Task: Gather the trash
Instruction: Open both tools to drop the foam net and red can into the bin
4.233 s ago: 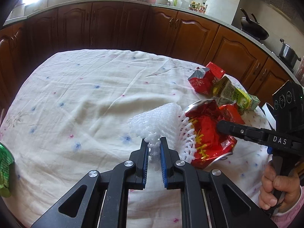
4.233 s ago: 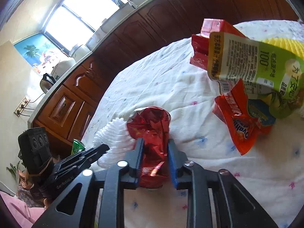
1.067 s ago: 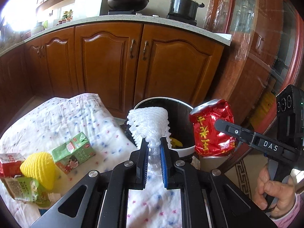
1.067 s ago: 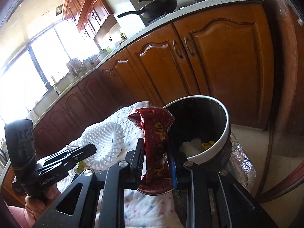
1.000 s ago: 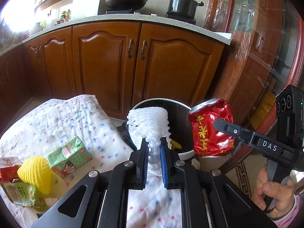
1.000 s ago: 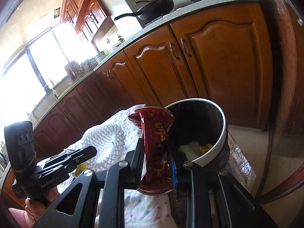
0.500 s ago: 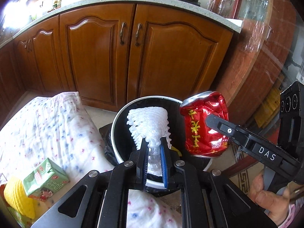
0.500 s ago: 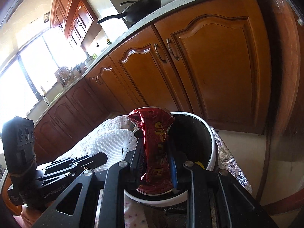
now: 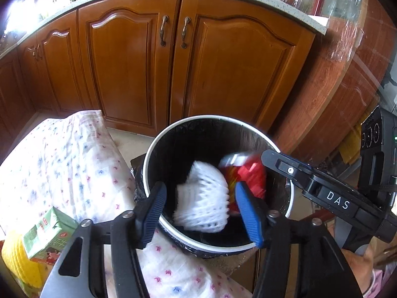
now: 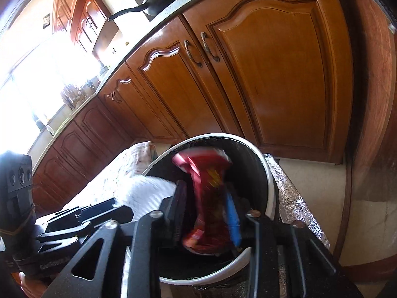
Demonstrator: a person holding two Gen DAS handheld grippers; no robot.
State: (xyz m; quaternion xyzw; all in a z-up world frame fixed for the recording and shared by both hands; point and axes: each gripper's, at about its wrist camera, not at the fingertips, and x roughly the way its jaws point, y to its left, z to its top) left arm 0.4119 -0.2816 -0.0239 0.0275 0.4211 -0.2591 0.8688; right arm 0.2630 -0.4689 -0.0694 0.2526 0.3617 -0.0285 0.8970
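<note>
Wooden kitchen cabinets fill the background. Left gripper [image 9: 198, 211] fingers are opening, and the white foam net [image 9: 202, 198], released a moment earlier, is seen blurred in the bin [image 9: 158, 149] at lower centre. Right gripper [image 10: 206, 216] fingers are opening around the red snack bag [image 10: 207, 193], also dropping. A green carton [image 9: 48, 236] remains on the desk [image 9: 62, 154], lower left.

Daylight floods in from a blown-out window [image 10: 29, 79] on the left. Fisheye bending curves the cabinets [image 9: 173, 62]. The foam net [image 9: 202, 203] and red wrapper [image 10: 208, 198] are motion-blurred.
</note>
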